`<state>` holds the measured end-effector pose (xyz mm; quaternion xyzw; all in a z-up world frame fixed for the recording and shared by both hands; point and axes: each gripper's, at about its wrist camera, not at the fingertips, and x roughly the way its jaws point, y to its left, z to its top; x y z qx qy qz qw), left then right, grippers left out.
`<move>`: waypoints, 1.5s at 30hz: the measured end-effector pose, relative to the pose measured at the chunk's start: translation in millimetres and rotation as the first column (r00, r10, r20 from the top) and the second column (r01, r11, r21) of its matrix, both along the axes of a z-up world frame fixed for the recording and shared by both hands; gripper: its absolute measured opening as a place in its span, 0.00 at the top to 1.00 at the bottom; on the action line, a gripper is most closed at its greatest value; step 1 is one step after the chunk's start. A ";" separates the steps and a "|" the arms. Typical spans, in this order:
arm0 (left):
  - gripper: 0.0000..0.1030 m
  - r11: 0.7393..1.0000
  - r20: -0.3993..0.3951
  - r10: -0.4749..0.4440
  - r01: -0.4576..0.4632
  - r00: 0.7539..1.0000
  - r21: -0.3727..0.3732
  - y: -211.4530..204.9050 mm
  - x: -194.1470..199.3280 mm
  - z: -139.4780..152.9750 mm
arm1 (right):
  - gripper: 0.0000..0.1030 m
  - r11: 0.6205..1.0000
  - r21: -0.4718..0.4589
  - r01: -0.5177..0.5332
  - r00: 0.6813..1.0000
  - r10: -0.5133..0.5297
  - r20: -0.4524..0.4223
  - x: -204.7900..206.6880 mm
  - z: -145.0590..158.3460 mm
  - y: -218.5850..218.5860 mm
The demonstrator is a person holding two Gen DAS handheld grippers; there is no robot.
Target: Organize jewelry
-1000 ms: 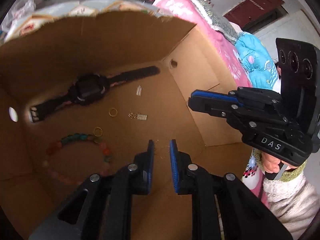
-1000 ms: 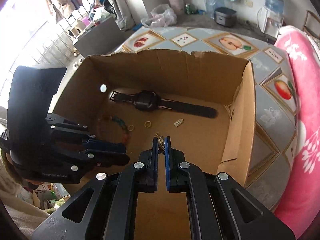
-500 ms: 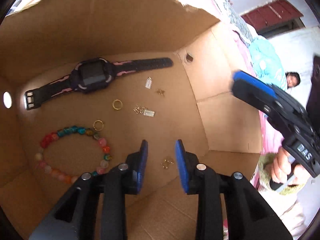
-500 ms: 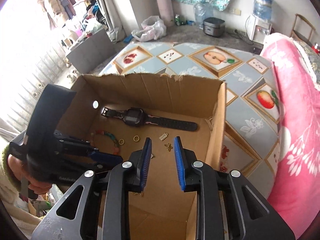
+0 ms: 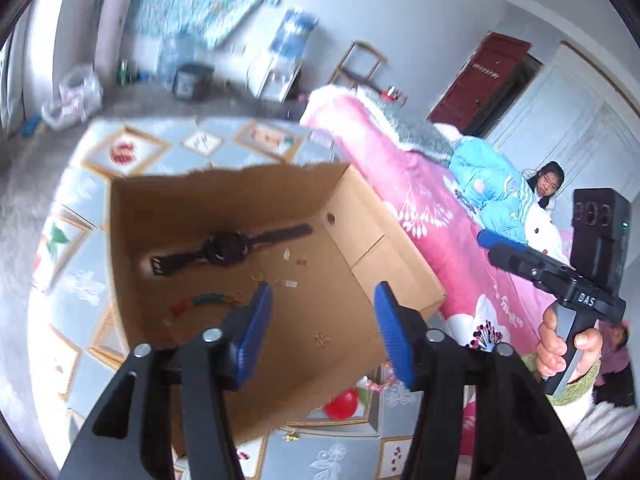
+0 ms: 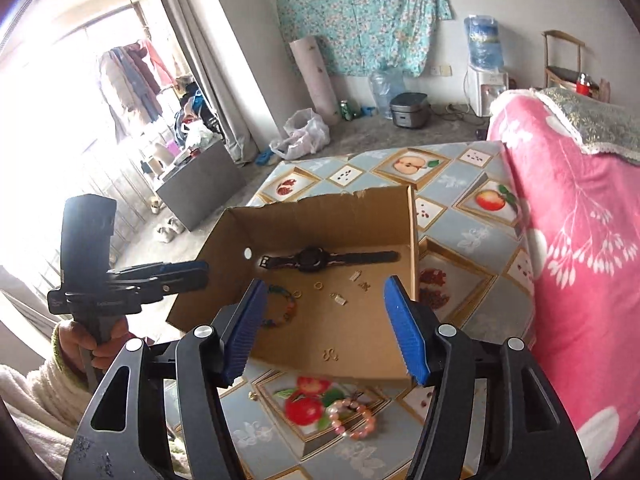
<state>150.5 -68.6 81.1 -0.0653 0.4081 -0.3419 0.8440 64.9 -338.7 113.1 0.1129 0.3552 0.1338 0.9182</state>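
Above cardboard box (image 6: 224,280): left gripper (image 5: 322,330), right gripper (image 6: 326,330) just opened, both empty; watch (image 6: 312,258), probably earrings, inside.

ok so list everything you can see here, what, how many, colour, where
cardboard box: one, brown, on the patterned table
watch: one, black, at the box's far wall
beaded bracelet: one, multicoloured, box floor, left
gold rings: two, mid box
small gold earrings: several, scattered on the box floor
pink bead bracelet: one, on the table, outside the box
table: one, grey-blue fruit cloth
blanket: one, pink, right
left gripper: black, blue pads, open, empty
right gripper: same, open, empty
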 end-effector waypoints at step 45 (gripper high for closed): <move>0.05 0.882 0.082 0.142 -0.163 0.986 0.443 11.5 -109.9 -156.1 | 0.19 0.934 -0.354 -0.041 0.906 -0.115 -0.407 -62.7 -178.7 118.3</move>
